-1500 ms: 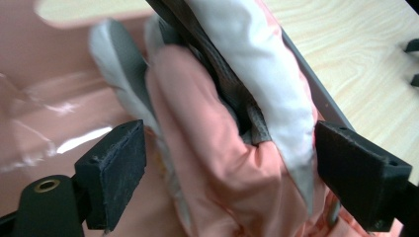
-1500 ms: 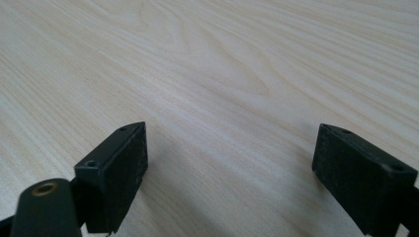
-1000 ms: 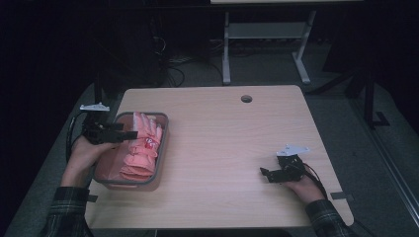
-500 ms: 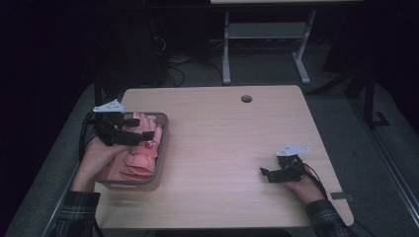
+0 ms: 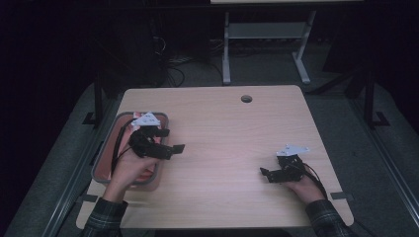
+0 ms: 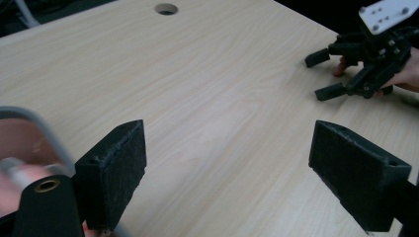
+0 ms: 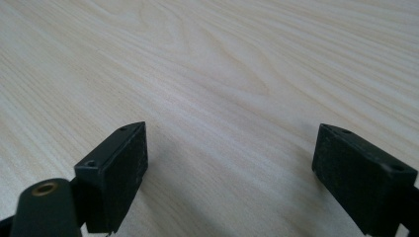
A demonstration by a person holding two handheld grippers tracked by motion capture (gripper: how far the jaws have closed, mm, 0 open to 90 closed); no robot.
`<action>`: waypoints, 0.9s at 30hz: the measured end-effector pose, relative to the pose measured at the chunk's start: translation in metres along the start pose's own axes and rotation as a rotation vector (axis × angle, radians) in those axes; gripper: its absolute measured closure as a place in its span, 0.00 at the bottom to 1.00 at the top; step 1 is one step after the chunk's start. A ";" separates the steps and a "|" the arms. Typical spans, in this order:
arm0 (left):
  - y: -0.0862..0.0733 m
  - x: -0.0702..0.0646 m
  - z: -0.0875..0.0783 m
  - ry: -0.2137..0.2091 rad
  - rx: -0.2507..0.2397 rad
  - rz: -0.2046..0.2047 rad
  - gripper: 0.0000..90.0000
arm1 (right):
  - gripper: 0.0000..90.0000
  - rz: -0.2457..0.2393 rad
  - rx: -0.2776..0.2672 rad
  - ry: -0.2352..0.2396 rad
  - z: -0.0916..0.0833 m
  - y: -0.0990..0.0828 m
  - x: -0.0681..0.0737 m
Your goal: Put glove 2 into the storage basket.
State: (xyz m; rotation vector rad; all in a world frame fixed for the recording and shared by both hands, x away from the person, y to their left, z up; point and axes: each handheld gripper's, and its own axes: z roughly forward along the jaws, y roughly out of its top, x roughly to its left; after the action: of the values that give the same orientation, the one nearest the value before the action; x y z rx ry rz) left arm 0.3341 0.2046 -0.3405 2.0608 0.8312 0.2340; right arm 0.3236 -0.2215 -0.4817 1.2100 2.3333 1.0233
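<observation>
A grey-rimmed tray (image 5: pixel 125 114) holding pink pieces (image 5: pixel 103 168) sits at the table's left side. My left gripper (image 5: pixel 170 139) hovers over the tray's right edge, pointing right, open and empty. In the left gripper view its jaws (image 6: pixel 227 163) stand wide apart above bare wood, with the tray rim (image 6: pixel 47 129) at the lower left. My right gripper (image 5: pixel 267 175) rests low near the front right of the table, open with nothing in it. It faces left, and its jaws (image 7: pixel 230 168) frame plain tabletop. It is also in the left gripper view, far off as the right gripper (image 6: pixel 346 69).
The wooden table (image 5: pixel 232 133) has a round cable hole (image 5: pixel 246 98) near its far edge. A white metal stand (image 5: pixel 262 44) and cables lie on the dark floor beyond the table.
My left gripper has swung from the tray's far left corner across to its right edge, staying open and empty. The right gripper has not moved.
</observation>
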 end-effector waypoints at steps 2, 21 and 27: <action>-0.001 -0.009 0.009 -0.011 0.005 0.013 0.15 | 0.15 0.000 0.000 0.000 0.000 0.000 0.000; -0.035 -0.061 0.091 -0.064 0.134 0.114 0.15 | 0.15 -0.004 0.000 0.002 0.000 0.000 0.000; -0.050 -0.066 0.114 -0.049 0.206 0.143 0.15 | 0.15 -0.006 -0.001 0.003 0.000 0.000 0.000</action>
State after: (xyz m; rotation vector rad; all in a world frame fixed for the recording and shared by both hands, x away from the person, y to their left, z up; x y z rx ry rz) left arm 0.3113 0.1065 -0.4391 2.3135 0.7025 0.1815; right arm 0.3238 -0.2214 -0.4818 1.2014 2.3367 1.0246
